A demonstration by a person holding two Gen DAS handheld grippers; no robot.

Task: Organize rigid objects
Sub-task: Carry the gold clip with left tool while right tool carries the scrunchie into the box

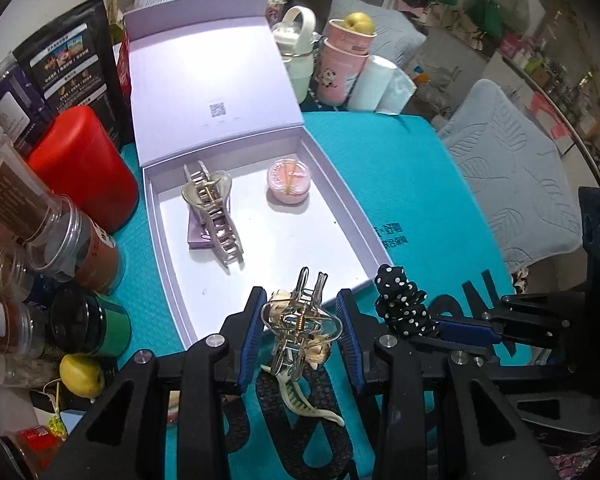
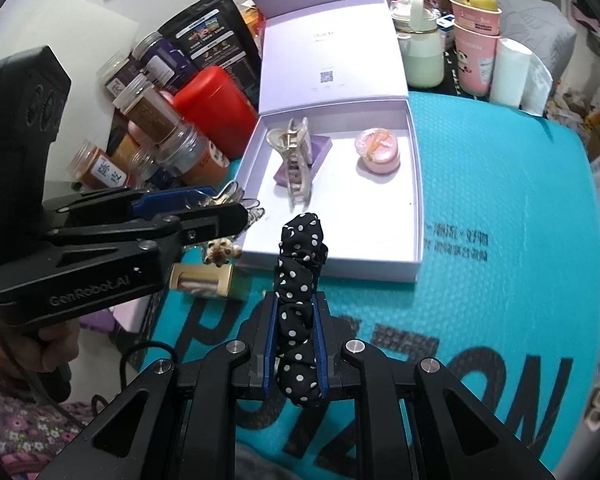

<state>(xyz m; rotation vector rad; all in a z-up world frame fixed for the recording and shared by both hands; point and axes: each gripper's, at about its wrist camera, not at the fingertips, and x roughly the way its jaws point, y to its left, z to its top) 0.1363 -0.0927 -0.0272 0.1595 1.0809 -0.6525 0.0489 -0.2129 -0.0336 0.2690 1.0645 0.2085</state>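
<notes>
My left tongs [image 1: 302,334] pinch a clear hair clip [image 1: 300,320] with a gold spring, held just short of the near rim of the open white box [image 1: 364,240]. I judge the clip light, stiff and brittle, with slick plastic; the blue pads seem to bear on its two broad curved wings beside the spring, which looks like the safest hold, since the thin teeth could snap or slip. A small beige ornament hangs by it.

My right tongs [image 2: 296,354] are pressed onto a black polka-dot scrunchie [image 2: 298,300], standing upright between the pads, near the box's front edge. It is soft and squashy, so it should not slide, though it will sag and flop on release.

Inside the box lie a pearly hair clip [image 1: 212,208] resting on a small purple box [image 1: 198,236], and, apart from them, a round pink tin [image 1: 289,180]. A cream clip [image 1: 300,400] lies on the teal mat [image 1: 420,184] under my left tongs.

Writing: "GenRobot.AI" on the side of the left tongs in the right view; large black letters on the mat, only partly in view, and smaller Chinese print I cannot read. The box lid bears a QR code. Spice jars [image 1: 32,208] on the desk carry Chinese labels, too blurred to make out.
</notes>
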